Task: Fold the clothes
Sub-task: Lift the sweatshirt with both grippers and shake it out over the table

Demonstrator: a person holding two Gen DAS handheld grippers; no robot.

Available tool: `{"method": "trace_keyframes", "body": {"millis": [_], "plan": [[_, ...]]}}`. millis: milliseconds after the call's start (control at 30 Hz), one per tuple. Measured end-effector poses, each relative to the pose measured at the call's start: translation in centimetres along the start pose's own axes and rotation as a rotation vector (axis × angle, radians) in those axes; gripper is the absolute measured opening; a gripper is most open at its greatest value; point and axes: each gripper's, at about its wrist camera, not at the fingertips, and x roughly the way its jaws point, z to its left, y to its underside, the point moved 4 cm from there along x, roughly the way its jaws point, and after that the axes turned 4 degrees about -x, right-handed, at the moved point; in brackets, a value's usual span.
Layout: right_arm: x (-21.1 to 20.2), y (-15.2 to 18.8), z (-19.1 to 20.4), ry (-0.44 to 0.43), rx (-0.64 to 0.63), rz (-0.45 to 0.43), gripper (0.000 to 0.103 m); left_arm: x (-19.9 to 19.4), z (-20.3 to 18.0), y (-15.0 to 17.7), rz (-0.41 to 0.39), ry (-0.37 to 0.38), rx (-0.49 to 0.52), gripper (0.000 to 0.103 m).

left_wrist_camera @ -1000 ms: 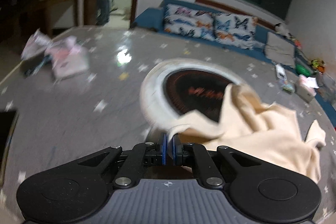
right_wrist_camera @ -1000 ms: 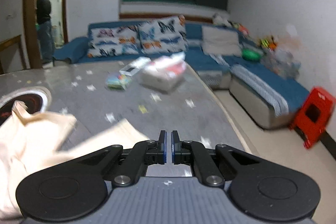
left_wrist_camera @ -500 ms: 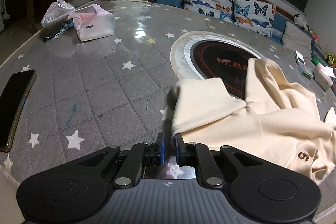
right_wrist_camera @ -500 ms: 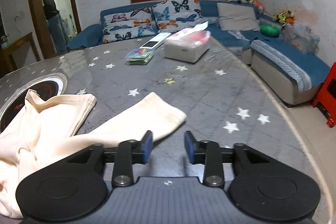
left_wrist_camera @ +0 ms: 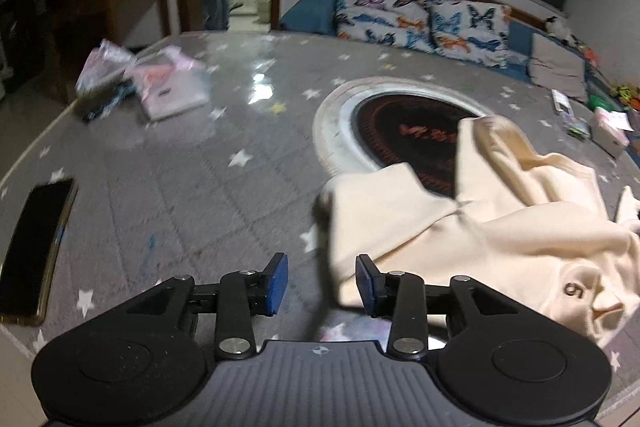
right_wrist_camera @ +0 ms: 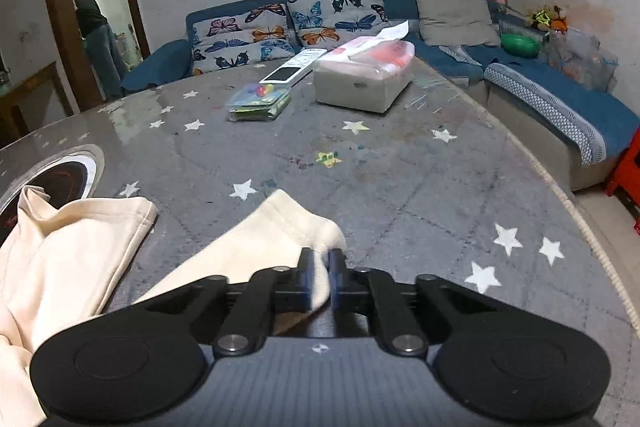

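Two hand-held grippers: both sit low at the near edge, aimed across the round grey star-printed tabletop (right_wrist_camera: 400, 179).
Left hand-held gripper (left_wrist_camera: 322, 279): blue-padded fingers spread wide, gripping nothing; a near corner of the cream soft-knit garment (left_wrist_camera: 460, 239) lies just ahead, beside its right finger.
Right hand-held gripper (right_wrist_camera: 319, 279): fingers pressed together, pinching the cuff end of the garment's sleeve (right_wrist_camera: 276, 239).
Garment: crumpled and matte, spread on the tabletop between the grippers, with a small dark "9" mark; one fold overlaps the black round cooktop inset (left_wrist_camera: 404, 131), ringed in white.
Mid-distance: black glossy phone (left_wrist_camera: 34, 243) at the left edge; clear plastic box (right_wrist_camera: 260, 101); white tissue pack (right_wrist_camera: 362, 75).
Hard to make out: left view is motion-blurred, so the pink bagged items (left_wrist_camera: 168, 87) stay indistinct.
Far: blue sofa with butterfly cushions (right_wrist_camera: 288, 23).
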Motion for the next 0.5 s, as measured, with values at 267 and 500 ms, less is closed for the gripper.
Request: {"method": "trace_keyframes", "body": {"millis": [267,500], "plan": [[-3.8,-1.2,-2.2,0.192,-0.082,-0.093,0.005,-0.5,-6.0,0.2,-0.015,0.186,0.149,0.04],[-4.5,-0.3,-4.5,0.271,-0.065,-0.046,0.01,-0.1,-13.2,2.1,0.008,0.372,0.344,0.04]]}}
